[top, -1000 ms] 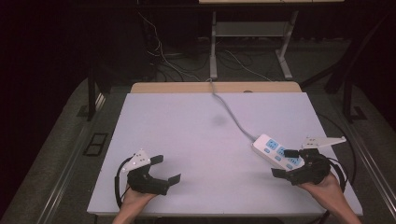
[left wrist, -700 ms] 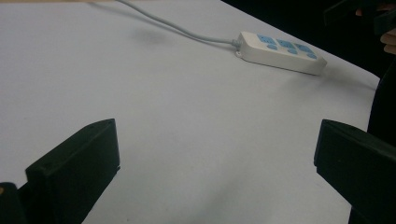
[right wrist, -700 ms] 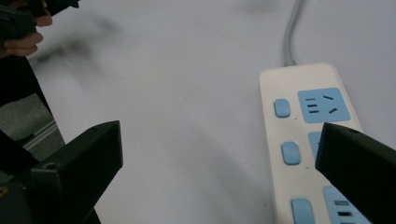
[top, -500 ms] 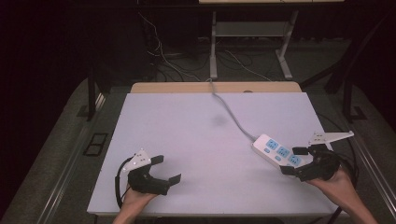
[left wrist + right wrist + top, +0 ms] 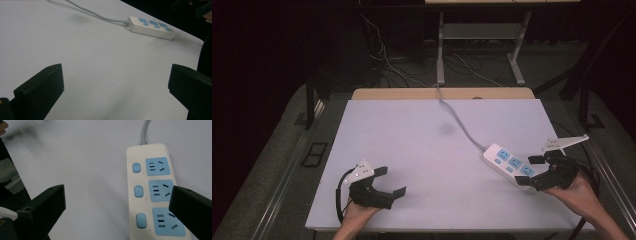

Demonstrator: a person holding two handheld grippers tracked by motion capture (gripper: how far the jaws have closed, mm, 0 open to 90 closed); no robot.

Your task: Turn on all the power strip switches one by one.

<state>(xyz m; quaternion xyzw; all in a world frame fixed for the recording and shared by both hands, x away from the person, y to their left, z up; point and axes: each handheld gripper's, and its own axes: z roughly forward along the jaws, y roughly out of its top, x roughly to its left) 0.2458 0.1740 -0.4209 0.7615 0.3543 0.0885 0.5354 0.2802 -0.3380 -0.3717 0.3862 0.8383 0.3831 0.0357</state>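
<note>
A wide white table (image 5: 412,150) is taking up most of the scene, with dark floor and cables lying beyond its far edge. On its right side a white power strip (image 5: 510,165) with three blue sockets and three blue switches is lying flat and slanted, its grey cord (image 5: 457,120) running off toward the far edge.

The right gripper (image 5: 537,172) is hovering at the strip's near end with its jaws spread wide and holding nothing; in the right gripper view one jaw is lying over the sockets' side of the strip (image 5: 155,190) and the other is standing out over bare table. The left gripper (image 5: 392,181) is resting near the front left corner, well apart from the strip, jaws likewise released and empty.

The step in hand looks like an approach to the strip. The next move probably calls for bringing both jaws astride the narrow body, or a jaw tip onto one switch (image 5: 138,191), before closing or pressing.
</note>
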